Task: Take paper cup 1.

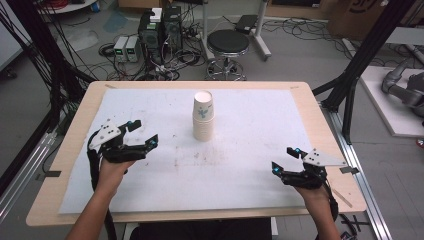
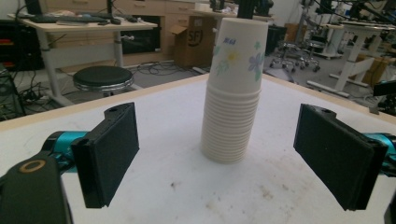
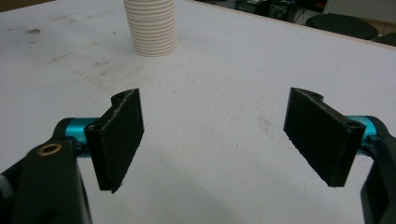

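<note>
A tall stack of white paper cups (image 1: pixel 203 116) with a flower print stands upright near the middle of the white mat. My left gripper (image 1: pixel 143 132) hovers to its left, jaws open and empty, pointing at the stack (image 2: pixel 233 88), which stands between and beyond the jaws in the left gripper view. My right gripper (image 1: pixel 287 159) is near the mat's front right, open and empty. In the right gripper view the ribbed base of the stack (image 3: pixel 152 28) shows at upper left, well ahead of the jaws (image 3: pixel 217 135).
The white mat (image 1: pixel 250 165) covers a wooden table (image 1: pixel 325 130). Beyond the far edge are a black stool (image 1: pixel 228 45), computer boxes and tangled cables (image 1: pixel 160 35) on the floor. Black frame posts stand at both sides.
</note>
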`<move>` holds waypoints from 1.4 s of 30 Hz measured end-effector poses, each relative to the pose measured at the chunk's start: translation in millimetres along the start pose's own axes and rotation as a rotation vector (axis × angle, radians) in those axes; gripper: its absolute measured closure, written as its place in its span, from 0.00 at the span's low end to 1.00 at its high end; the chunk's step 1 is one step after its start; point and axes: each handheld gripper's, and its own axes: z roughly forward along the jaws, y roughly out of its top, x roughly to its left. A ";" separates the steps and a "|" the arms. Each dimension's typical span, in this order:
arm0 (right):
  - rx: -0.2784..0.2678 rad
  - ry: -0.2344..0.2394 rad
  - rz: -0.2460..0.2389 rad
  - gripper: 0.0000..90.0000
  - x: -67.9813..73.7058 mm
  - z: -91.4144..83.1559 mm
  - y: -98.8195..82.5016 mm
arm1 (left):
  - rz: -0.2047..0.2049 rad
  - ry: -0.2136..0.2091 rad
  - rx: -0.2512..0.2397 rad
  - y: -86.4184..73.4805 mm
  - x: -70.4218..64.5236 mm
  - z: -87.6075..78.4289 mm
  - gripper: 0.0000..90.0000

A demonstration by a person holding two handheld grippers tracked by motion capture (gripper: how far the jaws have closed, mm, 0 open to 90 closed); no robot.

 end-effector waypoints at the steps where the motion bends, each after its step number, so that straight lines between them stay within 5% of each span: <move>1: -0.001 0.001 -0.002 0.23 -0.2 0.3 0.2 | 0.003 -0.008 0.003 4.8 -0.6 4.7 0.15; 7: 0.003 0.006 -0.002 0.23 0.5 1.1 0.9 | 0.034 -0.053 0.018 33.8 -5.7 37.9 0.15; 15: 0.003 0.013 -0.002 0.23 1.5 1.3 2.0 | 0.056 -0.091 0.037 51.8 -11.1 70.2 0.15; 24: 0.002 0.016 0.000 0.23 0.9 1.2 2.3 | 0.056 -0.066 0.106 58.7 -11.8 105.1 0.15; 42: -0.002 0.020 0.002 0.23 -0.5 0.8 2.5 | 0.039 -0.101 0.162 61.0 -20.8 159.0 0.15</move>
